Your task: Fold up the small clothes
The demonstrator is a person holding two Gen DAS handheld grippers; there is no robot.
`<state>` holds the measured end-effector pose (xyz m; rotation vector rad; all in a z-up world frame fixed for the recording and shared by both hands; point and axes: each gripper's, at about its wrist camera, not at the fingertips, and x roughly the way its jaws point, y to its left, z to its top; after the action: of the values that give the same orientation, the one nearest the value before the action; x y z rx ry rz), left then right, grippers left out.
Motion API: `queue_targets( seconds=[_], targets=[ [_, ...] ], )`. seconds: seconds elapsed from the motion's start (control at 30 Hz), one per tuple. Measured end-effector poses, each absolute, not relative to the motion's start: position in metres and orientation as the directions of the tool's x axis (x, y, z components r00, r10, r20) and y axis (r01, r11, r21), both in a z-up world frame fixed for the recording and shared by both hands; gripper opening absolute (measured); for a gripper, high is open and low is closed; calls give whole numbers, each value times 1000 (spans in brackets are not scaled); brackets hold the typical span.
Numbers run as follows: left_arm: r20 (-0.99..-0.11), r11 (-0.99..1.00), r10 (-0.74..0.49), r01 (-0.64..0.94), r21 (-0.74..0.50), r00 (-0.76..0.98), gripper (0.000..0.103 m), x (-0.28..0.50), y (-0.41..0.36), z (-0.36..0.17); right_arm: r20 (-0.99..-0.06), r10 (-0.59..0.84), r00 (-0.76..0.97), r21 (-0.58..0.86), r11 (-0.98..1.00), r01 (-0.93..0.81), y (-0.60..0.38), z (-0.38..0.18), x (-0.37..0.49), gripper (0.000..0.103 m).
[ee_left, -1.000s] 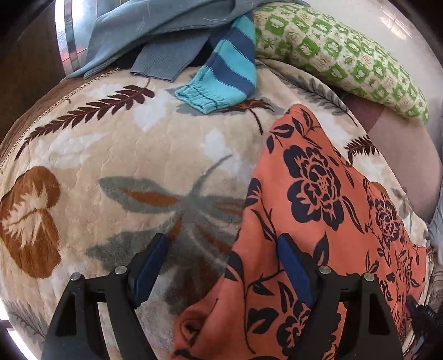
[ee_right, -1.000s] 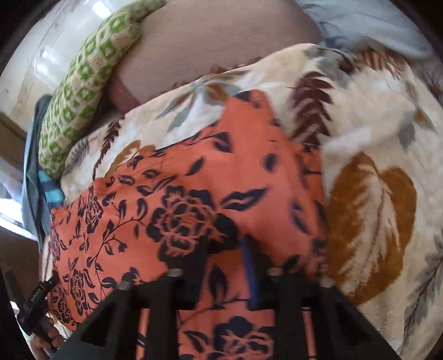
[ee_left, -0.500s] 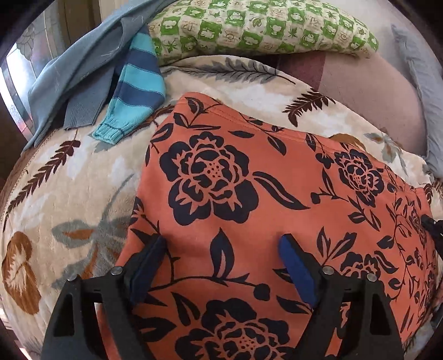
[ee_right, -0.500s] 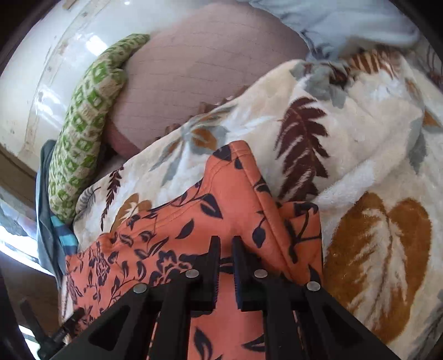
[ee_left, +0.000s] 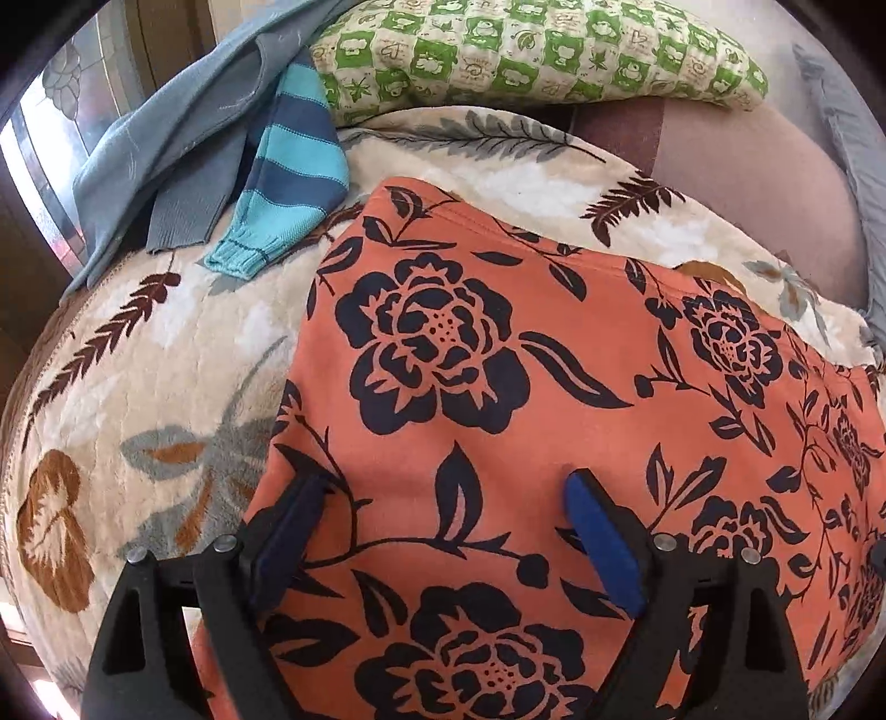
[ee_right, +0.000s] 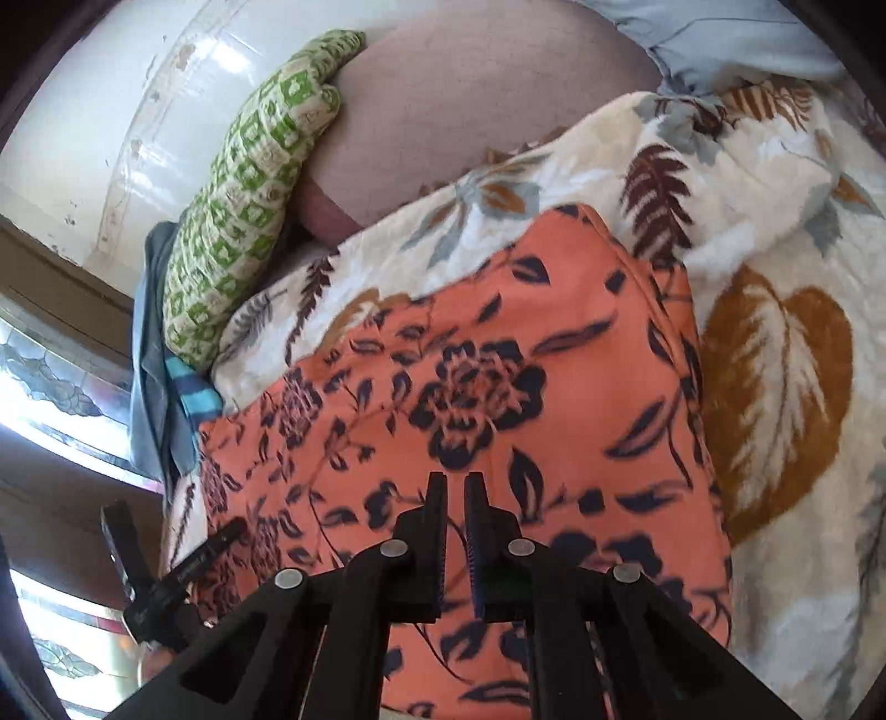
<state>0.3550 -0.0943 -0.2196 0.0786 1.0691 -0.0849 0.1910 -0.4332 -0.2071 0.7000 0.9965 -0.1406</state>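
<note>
**A:** Where is the garment?

**B:** The orange floral garment lies spread flat on the leaf-print blanket, filling the near right part of the left wrist view. In the right wrist view its right edge runs beside a big brown leaf in the blanket pattern.

**A:** And the left gripper?

**B:** It points down over the near part of the cloth. Its jaws stand wide and are opening; the blue pads hang above the fabric with nothing pinched between them.

**A:** The right gripper?

**B:** Its jaws are drawn almost together, a thin slit left between them. No cloth is caught there; the garment lies flat beneath.

**A:** What is at the far side?

**B:** A striped blue sleeve and a grey-blue garment at the far left, both touching the blanket's edge. A green checked pillow lies just behind them, with a pinkish cushion to its right.
</note>
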Motion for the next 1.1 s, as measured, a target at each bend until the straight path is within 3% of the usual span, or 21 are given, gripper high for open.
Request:
queue_targets(
  seconds=[0.07,0.2,0.3,0.53,0.8,0.97,1.03,1.1],
  targets=[
    [-883,994,-33,109,21,468,90,351,-94,-217,-870,147,470,377,813,443,-426,-230,174,7],
    [-844,992,-122,99,-81,522,90,333,-85,-195,-844,189,503,446,767,461,-428,-224,150,7],
    [-803,985,-161,150,-90,573,90,303,-89,-178,-793,91,602,421,796,434,-417,-194,128,9],
    [-769,974,-213,196,-115,602,90,203,-91,-148,-665,23,747,354,890,287,-373,-118,76,9],
    [-708,967,-176,256,7,684,90,116,-91,-92,-602,19,798,313,925,214,-350,-67,17,9],
    [-644,968,-169,249,35,746,92,87,-84,-56,-455,-38,890,233,959,161,-325,-30,-26,9],
    [-625,970,-163,240,40,763,92,78,-82,-45,-385,-67,921,197,968,153,-316,-13,-43,16],
    [-604,972,-160,233,44,781,93,70,-80,-35,-322,-73,944,203,969,144,-311,-3,-58,48]
  ],
)
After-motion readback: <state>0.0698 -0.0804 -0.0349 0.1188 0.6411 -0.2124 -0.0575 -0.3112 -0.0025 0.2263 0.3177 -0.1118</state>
